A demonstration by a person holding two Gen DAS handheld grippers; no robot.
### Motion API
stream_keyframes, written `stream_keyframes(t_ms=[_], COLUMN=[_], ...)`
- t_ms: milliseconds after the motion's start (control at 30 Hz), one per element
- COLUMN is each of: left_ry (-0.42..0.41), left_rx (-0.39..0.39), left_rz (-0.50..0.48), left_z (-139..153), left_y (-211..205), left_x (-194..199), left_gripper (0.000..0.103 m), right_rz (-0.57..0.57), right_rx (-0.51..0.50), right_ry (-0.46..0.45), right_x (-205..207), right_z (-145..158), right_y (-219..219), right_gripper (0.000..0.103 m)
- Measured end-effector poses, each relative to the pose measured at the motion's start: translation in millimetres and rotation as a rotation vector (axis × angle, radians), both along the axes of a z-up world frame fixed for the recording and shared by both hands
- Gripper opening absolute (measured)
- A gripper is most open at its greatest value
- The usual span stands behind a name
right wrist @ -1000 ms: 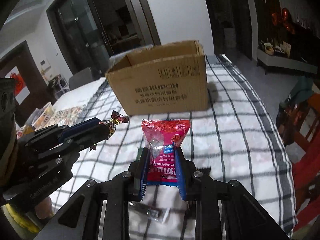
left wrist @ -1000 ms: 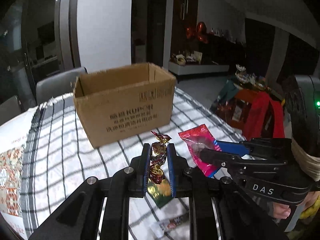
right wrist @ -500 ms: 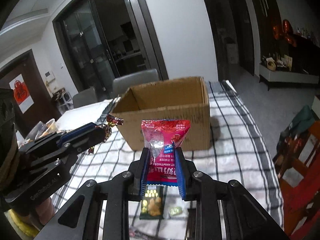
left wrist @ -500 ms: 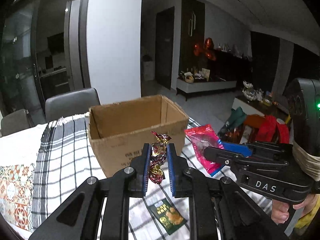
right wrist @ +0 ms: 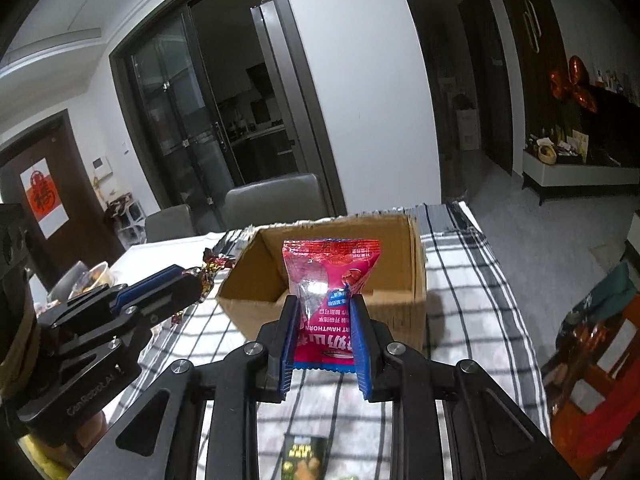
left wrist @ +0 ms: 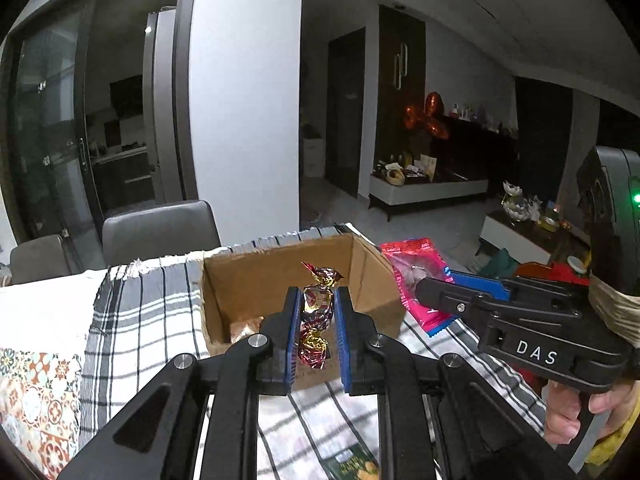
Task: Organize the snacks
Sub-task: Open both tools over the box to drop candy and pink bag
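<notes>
1. My left gripper (left wrist: 316, 316) pinched a foil-wrapped candy (left wrist: 316, 312) upright between its blue pads, level over the near rim of the cardboard box (left wrist: 248, 284).
2. My right gripper (right wrist: 325, 320) clamped a pink hawthorn snack packet (right wrist: 330, 280), held just beside the left, also at the box's near edge.
3. Versus a second ago, both had risen and advanced; the box interior now showed.
4. The box sat on the checked tablecloth (right wrist: 472, 288), something orange-brown inside, unclear. A green packet (left wrist: 352, 466) lay below.
</notes>
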State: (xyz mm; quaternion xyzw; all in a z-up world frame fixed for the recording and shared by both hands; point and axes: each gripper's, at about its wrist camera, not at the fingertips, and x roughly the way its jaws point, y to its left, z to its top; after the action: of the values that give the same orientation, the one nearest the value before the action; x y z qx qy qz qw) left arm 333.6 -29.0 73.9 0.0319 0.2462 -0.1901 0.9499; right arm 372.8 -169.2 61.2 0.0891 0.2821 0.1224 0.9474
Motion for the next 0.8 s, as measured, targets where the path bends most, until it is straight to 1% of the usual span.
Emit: stream_keyframes(t_ms=[233,600,633,667,700,733,800], left_ry=[-0.006,0.036,0.036,0.037,0.037,0.035,0.034], left_rx=[-0.006,-0.008,-0.003,0.001,0.005,0.005,0.009], left_rz=[0.018,0.047,0.050,0.049,0.055,0.061,0.070], left_z=[-0.5,-23.6,-25.0,-26.7,-27.8,-28.5,-29.5], left_y=[3.8,7.9,6.8,6.0,5.1,5.3,5.7], left_x=[31.9,76.5,79.0,81.5,83.5,84.5,85.6], left_gripper=[0.017,0.018,0.021,0.030,0.037,0.044,0.046], right_rz=[0.009,0.011,0.009,0.009,0.000,-0.010,-0.014], right_rx=[-0.011,-0.045,-0.048,-0.049,-0.063,-0.070,-0.064], right_ry=[-0.008,0.020,0.021,0.018,0.028,0.034,0.041], right_x=[33.6,80.0,82.1,85.1,88.7,91.0,92.1], right_z=[4.5,-11.1,-12.6,-14.0,-15.3,-16.6,-18.0], right_y=[1.2,7.2,7.6,7.6,8.5,7.9,5.6], right_gripper=[0.026,0.026,0.027,0.027,0.028,0.033,0.040])
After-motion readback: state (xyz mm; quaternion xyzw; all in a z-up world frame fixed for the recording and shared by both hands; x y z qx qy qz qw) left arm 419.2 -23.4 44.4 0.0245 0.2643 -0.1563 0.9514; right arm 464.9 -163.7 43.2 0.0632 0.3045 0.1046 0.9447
